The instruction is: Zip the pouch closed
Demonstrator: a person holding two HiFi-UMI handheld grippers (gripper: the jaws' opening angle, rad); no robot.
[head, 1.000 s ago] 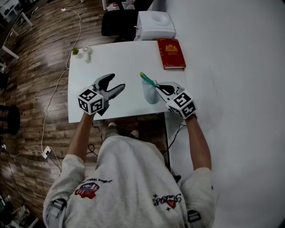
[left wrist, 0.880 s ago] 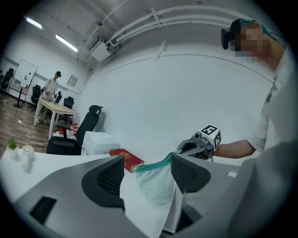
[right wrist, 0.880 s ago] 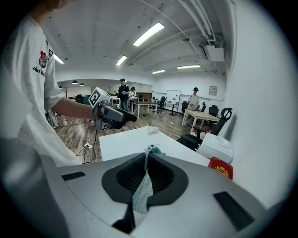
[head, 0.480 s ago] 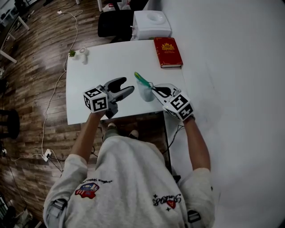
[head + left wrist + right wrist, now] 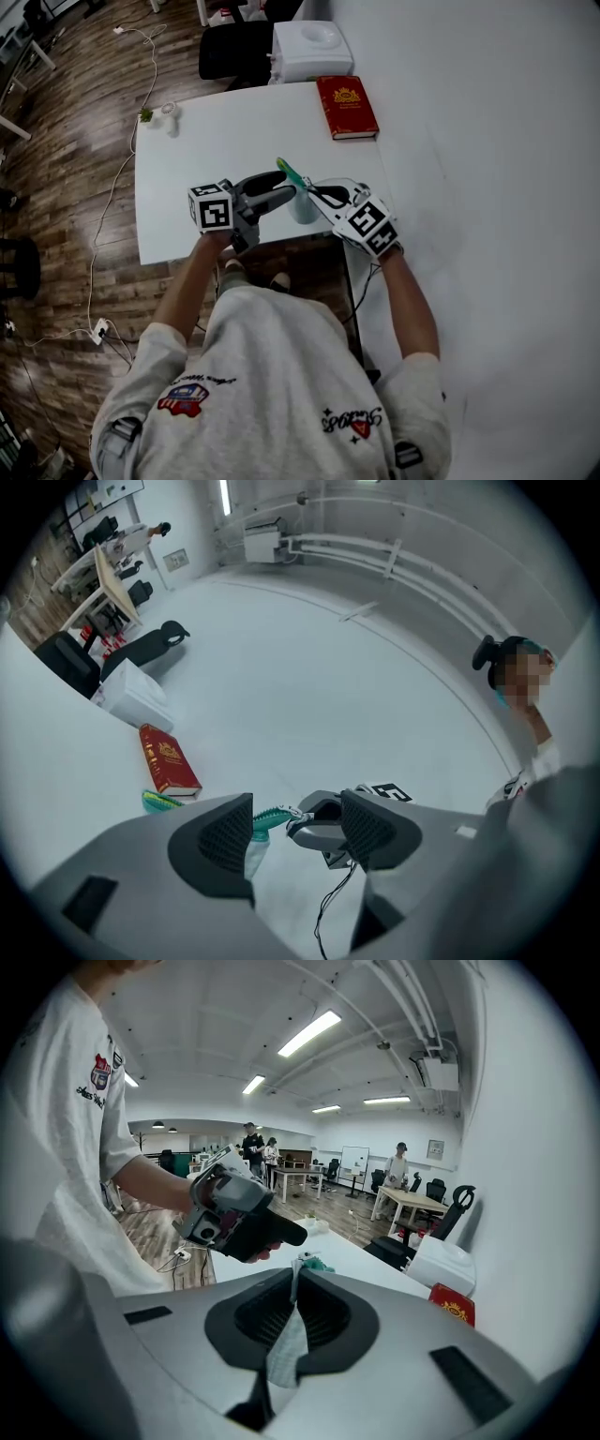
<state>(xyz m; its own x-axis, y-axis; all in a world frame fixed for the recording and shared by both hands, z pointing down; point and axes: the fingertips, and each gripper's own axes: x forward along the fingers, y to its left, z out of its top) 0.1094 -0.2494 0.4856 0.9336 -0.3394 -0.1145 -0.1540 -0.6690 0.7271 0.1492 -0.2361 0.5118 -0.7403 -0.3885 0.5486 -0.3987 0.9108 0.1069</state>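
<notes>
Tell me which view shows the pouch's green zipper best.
Left gripper view: the zipper is close, its teeth visible. Head view shows it as a small green strip. Right gripper view shows just a green tip beyond the pinched pouch.

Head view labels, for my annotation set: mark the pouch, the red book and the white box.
pouch point(image 5: 302, 205), head view, its translucent body.
red book point(image 5: 346, 106), head view, middle of the cover.
white box point(image 5: 310, 52), head view, its top face.
</notes>
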